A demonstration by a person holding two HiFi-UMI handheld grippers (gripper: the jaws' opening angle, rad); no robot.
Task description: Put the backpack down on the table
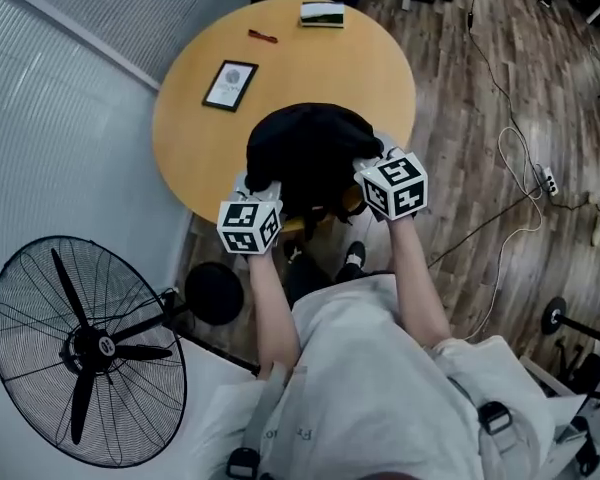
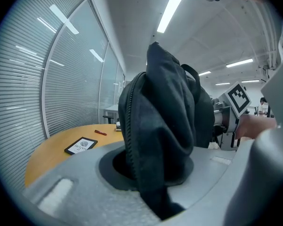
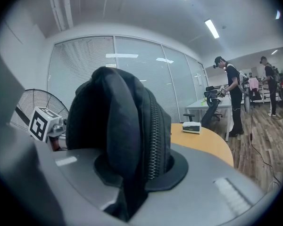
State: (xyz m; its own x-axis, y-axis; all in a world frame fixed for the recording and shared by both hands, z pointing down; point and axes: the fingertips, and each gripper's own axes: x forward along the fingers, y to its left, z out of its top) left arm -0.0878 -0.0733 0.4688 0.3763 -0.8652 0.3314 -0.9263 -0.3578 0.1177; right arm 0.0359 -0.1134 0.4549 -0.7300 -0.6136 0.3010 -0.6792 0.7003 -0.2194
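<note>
Black fabric is pinched in both claws. The left gripper point(image 2: 155, 192) has its jaws clenched on a fold of the backpack point(image 2: 165, 126) beside the zip, the cloth rising straight out of the narrow gap. The right gripper point(image 3: 132, 187) is clamped the same way on the opposite side of the backpack point(image 3: 118, 126), with the zipper teeth running up just above its jaws. Each gripper view shows the other gripper's marker cube beyond the bag.

From the head view, the left gripper point(image 1: 260, 186) and the right gripper point(image 1: 367, 166) flank the backpack point(image 1: 310, 153), one on each side, with the person's bare forearms reaching forward behind them. The bag sits as a dark, rounded bundle over the near edge of the round wooden table point(image 1: 320, 68); whether its underside rests on the top or hangs just above it cannot be told.

Further across the tabletop, well apart from the bag, lie a black-framed card point(image 1: 230, 85), a red pen point(image 1: 262, 36) and a small box point(image 1: 322, 14) at the far rim. A large black fan point(image 1: 85, 353) stands on the left near the blinds point(image 1: 50, 118). On the right, a white cable point(image 1: 520, 168) loops over the wood floor to a power strip point(image 1: 548, 180). Two people point(image 3: 233, 98) stand at desks in the distance.
</note>
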